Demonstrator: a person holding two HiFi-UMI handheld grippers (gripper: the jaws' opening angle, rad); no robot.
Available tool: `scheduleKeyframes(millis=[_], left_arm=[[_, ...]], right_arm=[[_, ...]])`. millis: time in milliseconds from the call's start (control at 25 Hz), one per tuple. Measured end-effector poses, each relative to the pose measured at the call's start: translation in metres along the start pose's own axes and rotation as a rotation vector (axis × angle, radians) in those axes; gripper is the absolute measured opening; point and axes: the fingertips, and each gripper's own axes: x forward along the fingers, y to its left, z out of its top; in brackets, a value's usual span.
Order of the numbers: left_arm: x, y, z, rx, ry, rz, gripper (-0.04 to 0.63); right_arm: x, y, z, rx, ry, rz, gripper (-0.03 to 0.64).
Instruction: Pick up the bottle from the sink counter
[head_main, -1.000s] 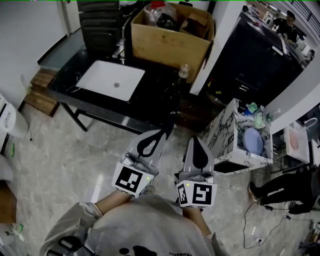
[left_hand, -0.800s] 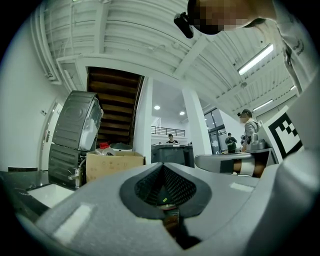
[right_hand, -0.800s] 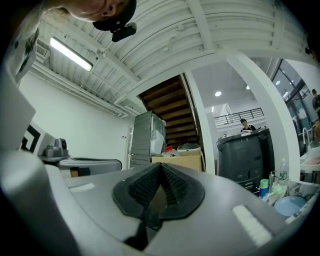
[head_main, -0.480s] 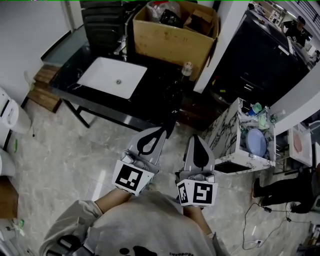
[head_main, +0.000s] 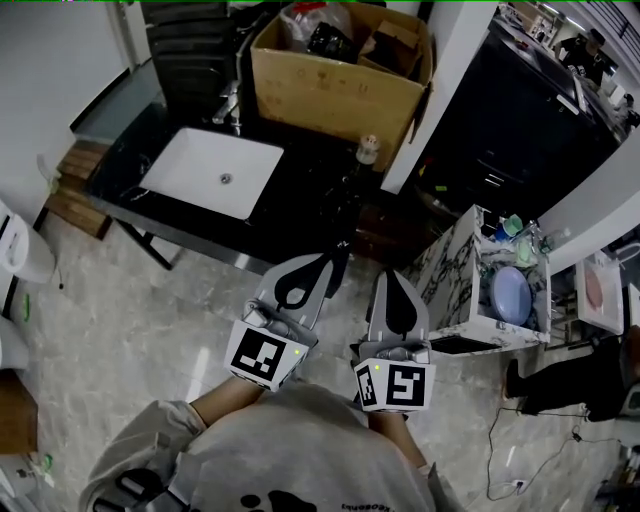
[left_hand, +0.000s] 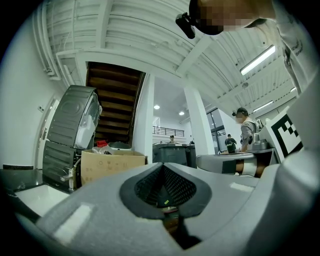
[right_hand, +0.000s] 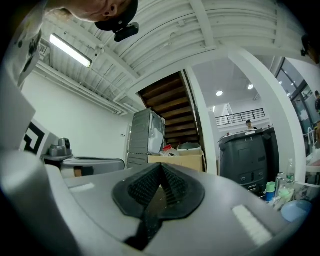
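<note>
Head view, looking steeply down: a small bottle (head_main: 368, 150) with a pale cap stands upright near the right end of a black sink surface (head_main: 300, 190), just in front of a large cardboard box (head_main: 330, 95) and well right of the white basin (head_main: 212, 172). The left gripper (head_main: 332, 260) and right gripper (head_main: 391, 283) are held side by side over the floor, short of the surface. Both point towards the surface, and both pairs of jaws are pressed together with nothing between them. The bottle looks small and light, probably stiff and smooth-sided, so it could tip or slip. The safest hold seems to be across the body below the cap, with the jaws opened first. Compared with a second ago, the surface, basin and box sit slightly larger and lower in the head view — the person appears to have stepped closer — while the bottle stands in the same spot and the jaws are unchanged.
</note>
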Motion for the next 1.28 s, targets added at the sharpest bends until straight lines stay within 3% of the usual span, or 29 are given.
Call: scheduleKeyframes(millis=[720,1280], left_arm=[[0.14,0.093,-0.027,-0.023,0.022,-0.103,0.002],[0.185,0.128,-0.046,-0.05,0.019,-0.175,0.002]], right_arm=[[0.148,-0.056,-0.029,0.003,0.017,-0.092,-0.002],[0.199,-0.065,-0.049,0.0,0.034,-0.136,0.0]])
